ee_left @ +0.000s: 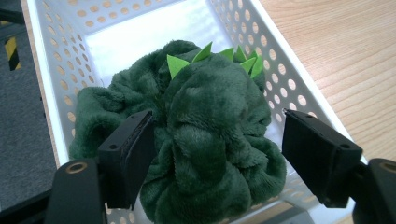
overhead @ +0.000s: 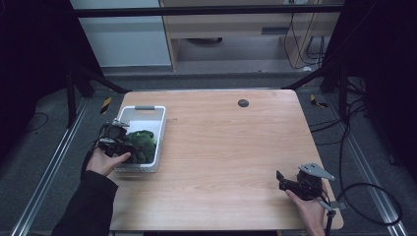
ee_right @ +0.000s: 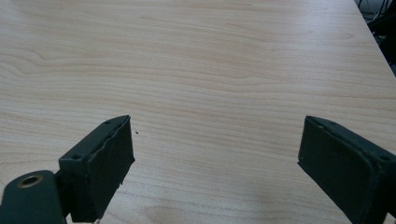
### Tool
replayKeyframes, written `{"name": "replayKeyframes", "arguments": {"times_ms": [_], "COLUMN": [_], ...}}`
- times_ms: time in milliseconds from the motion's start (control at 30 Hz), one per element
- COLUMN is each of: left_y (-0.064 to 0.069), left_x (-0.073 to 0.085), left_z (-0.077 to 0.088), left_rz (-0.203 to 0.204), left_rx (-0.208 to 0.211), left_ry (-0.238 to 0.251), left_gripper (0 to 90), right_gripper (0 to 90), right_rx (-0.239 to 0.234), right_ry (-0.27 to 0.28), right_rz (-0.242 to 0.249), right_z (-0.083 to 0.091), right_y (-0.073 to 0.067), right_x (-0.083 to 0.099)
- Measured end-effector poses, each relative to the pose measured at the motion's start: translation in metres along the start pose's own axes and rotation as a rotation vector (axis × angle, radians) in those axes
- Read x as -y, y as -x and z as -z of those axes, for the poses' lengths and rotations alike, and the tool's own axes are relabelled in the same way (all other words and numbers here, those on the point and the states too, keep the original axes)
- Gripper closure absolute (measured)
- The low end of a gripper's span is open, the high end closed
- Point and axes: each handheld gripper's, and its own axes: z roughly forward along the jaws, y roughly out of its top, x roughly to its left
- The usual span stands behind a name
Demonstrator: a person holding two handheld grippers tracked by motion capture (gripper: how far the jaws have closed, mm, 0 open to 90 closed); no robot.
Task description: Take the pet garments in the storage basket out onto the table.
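Left gripper (ee_left: 217, 140): jaws wide, straddling green plush toy (ee_left: 205, 140); grip unclear.
Basket (ee_left: 289, 79): light-green spikes seen close.
Right gripper (ee_right: 215, 163): jaws wide, empty, above tabletop (ee_right: 210, 60).

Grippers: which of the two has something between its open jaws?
The left gripper: its jaws straddle the dark green plush toy in the white perforated basket. The right gripper faces bare wooden table.

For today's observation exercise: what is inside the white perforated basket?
A dark green plush toy with light green spikes lies in the white basket, between the open left gripper jaws. Whatever lies beneath the toy is covered.
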Motion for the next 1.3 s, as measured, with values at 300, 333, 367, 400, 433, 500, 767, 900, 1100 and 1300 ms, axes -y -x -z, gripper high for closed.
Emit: {"name": "replayKeyframes", "arguments": {"times_ms": [300,333,367,400,433,500,767,900,1100,1300], "left_y": [0.0,0.0,0.001,0.001,0.001,0.0,-0.006,-0.005,-0.006,-0.006], "left_x": [-0.001,-0.001,-0.001,-0.002,-0.002,-0.002,-0.001,-0.003,-0.004,-0.007], "left_z": [-0.016,-0.017,-0.017,-0.018,-0.018,-0.019,-0.026,-0.03,-0.033,-0.034], "left_rz": [0.005,0.003,0.002,0.001,0.001,0.004,0.019,0.019,0.031,0.041], "left_rx": [-0.011,-0.009,-0.01,-0.013,-0.011,-0.014,-0.021,-0.03,-0.02,-0.007], "left_ry": [-0.047,-0.049,-0.051,-0.055,-0.056,-0.054,-0.083,-0.111,-0.156,-0.187], "left_gripper": [27.6,28.2,28.8,29.4,30.1,32.3,36.7,43.4,54.0,66.7], "right_gripper": [10.1,10.1,10.1,10.1,10.0,10.1,10.0,10.0,9.9,9.9], "right_rx": [0.003,0.003,0.001,0.001,0.0,0.001,-0.005,-0.004,-0.004,-0.005], "right_ry": [-0.001,-0.001,-0.002,-0.002,-0.003,-0.002,-0.005,-0.006,-0.011,-0.011], "right_rz": [-0.001,0.0,-0.001,0.0,-0.001,0.0,-0.002,0.004,0.004,0.004], "right_z": [0.0,0.0,0.0,0.0,0.0,0.0,-0.001,-0.001,-0.002,-0.002], "right_y": [0.0,0.0,0.0,0.0,0.0,0.0,-0.001,-0.001,0.0,0.0], "right_x": [0.0,0.0,0.0,0.0,0.0,0.0,0.0,0.0,0.0,0.0]}}
